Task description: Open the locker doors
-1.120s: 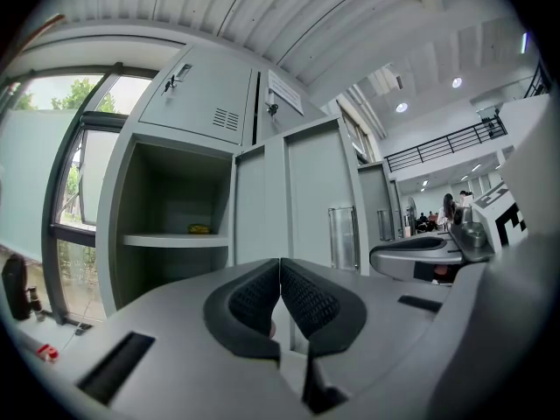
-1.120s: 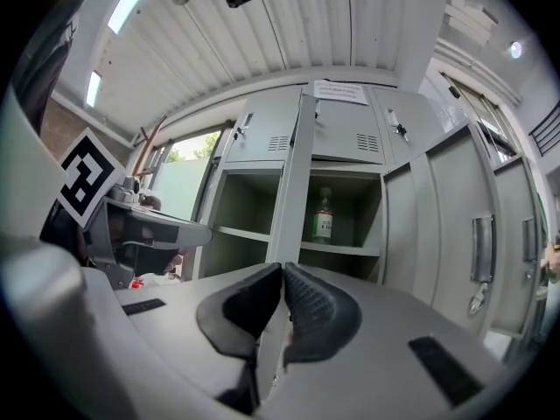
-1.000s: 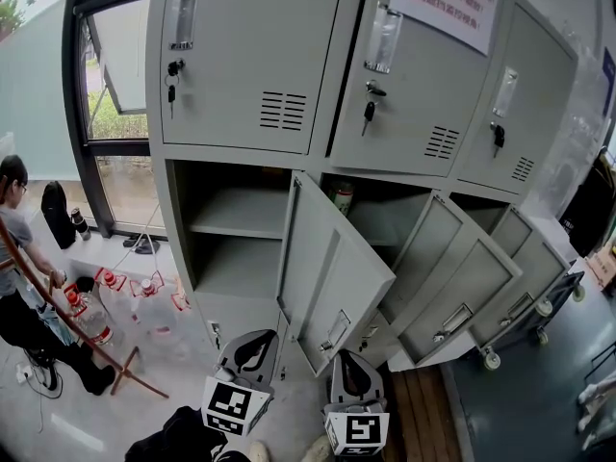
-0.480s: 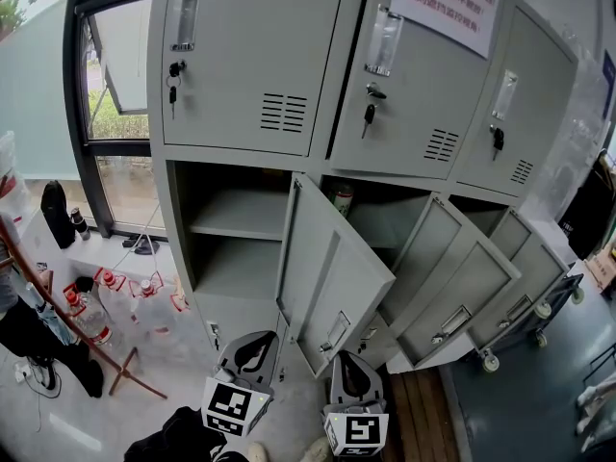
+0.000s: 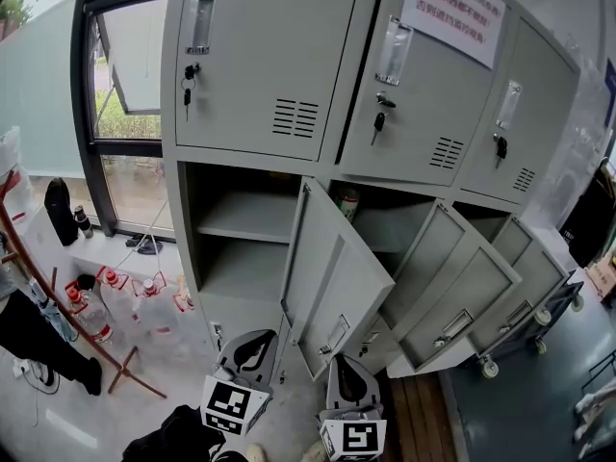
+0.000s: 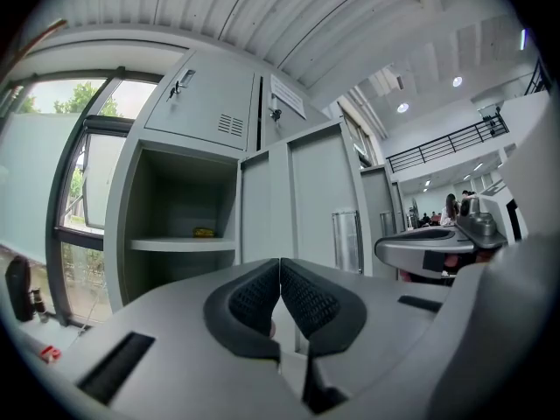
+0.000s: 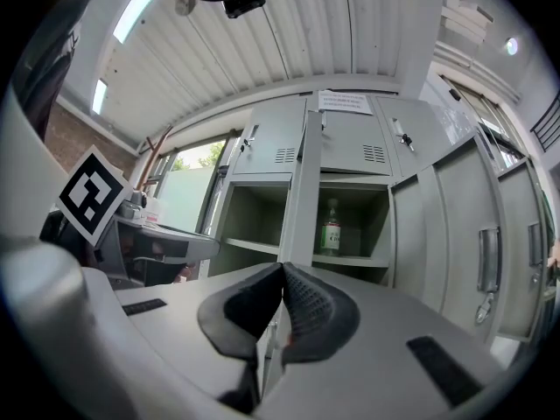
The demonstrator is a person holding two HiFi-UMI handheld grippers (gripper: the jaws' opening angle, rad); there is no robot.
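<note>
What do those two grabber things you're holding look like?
Both are smooth, rounded shells of light grey plastic. The left gripper and the right gripper each end in two black pads with a bumpy texture, meeting like a beak. Each carries a white cube printed with black square markers.
</note>
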